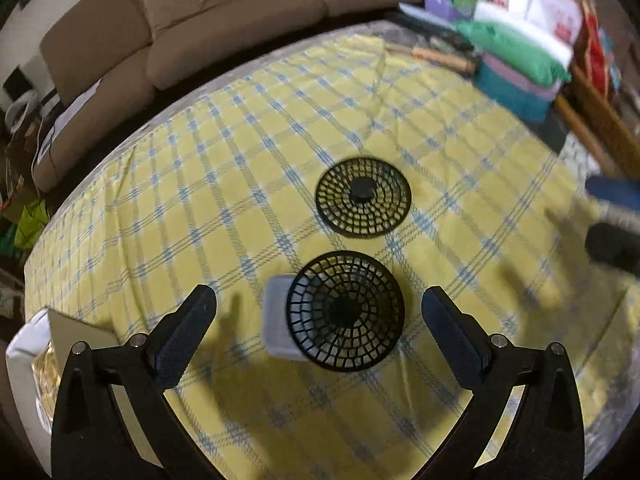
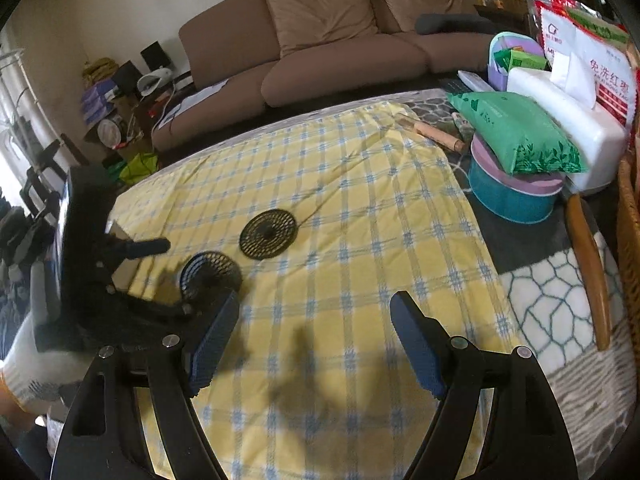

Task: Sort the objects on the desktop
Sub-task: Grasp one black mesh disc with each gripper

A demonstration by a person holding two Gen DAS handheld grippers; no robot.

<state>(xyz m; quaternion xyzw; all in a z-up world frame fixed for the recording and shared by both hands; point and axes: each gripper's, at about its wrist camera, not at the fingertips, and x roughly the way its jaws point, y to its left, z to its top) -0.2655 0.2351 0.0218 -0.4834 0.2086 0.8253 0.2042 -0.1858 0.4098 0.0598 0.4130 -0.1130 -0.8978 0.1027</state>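
Fingers of the left gripper [image 1: 320, 316] stand wide apart and empty over the near basket [image 1: 345, 312], probably lined up to grasp it. Beyond lies the far basket [image 1: 363, 197] on the cloth [image 1: 180, 208]. Right gripper [image 2: 316, 340] waits open, holding nothing.

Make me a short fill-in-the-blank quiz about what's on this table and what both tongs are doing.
1. The left tongs and right tongs both stand ____.
2. The two black round mesh baskets rest on a yellow and ____ checked tablecloth.
3. The green plastic packet lies on top of a ____ round tub.

Missing words: open; blue; teal
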